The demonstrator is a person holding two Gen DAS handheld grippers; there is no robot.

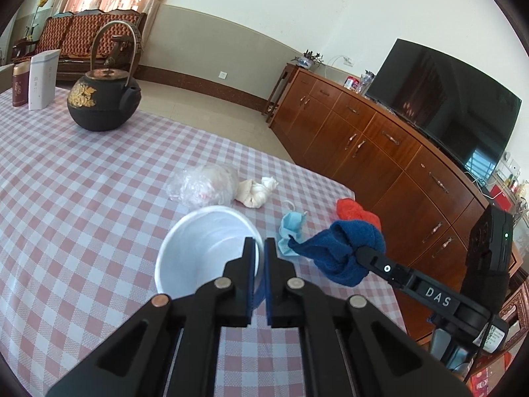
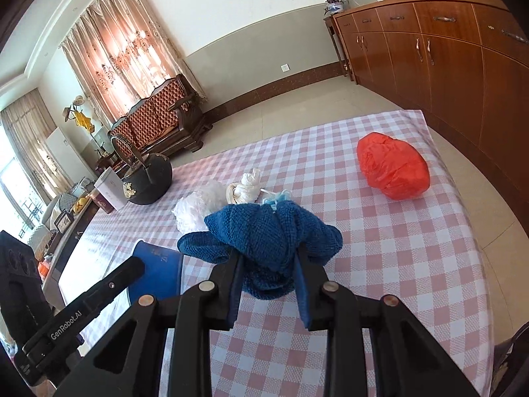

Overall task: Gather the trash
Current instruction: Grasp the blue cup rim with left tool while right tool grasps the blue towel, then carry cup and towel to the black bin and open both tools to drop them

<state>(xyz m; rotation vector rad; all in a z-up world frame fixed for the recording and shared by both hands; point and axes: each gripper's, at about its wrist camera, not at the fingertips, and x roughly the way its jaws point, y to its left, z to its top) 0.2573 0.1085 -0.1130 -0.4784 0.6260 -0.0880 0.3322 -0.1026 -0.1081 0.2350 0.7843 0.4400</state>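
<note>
My left gripper (image 1: pixel 259 243) is shut on the rim of a white bin (image 1: pixel 205 248) and holds it over the checked table. My right gripper (image 2: pixel 267 258) is shut on a blue cloth (image 2: pixel 264 231), also seen in the left wrist view (image 1: pixel 340 251), just right of the bin. On the table lie a crumpled clear plastic bag (image 1: pixel 201 183), a cream wad of paper (image 1: pixel 256 192), a light blue face mask (image 1: pixel 291 231) and a red plastic bag (image 2: pixel 393 168).
A black iron kettle (image 1: pixel 102 99) and a white box (image 1: pixel 41 79) stand at the far end of the table (image 1: pixel 82 198). A wooden sideboard (image 1: pixel 380 152) with a TV (image 1: pixel 443 106) runs along the right. The table's right edge is near the red bag.
</note>
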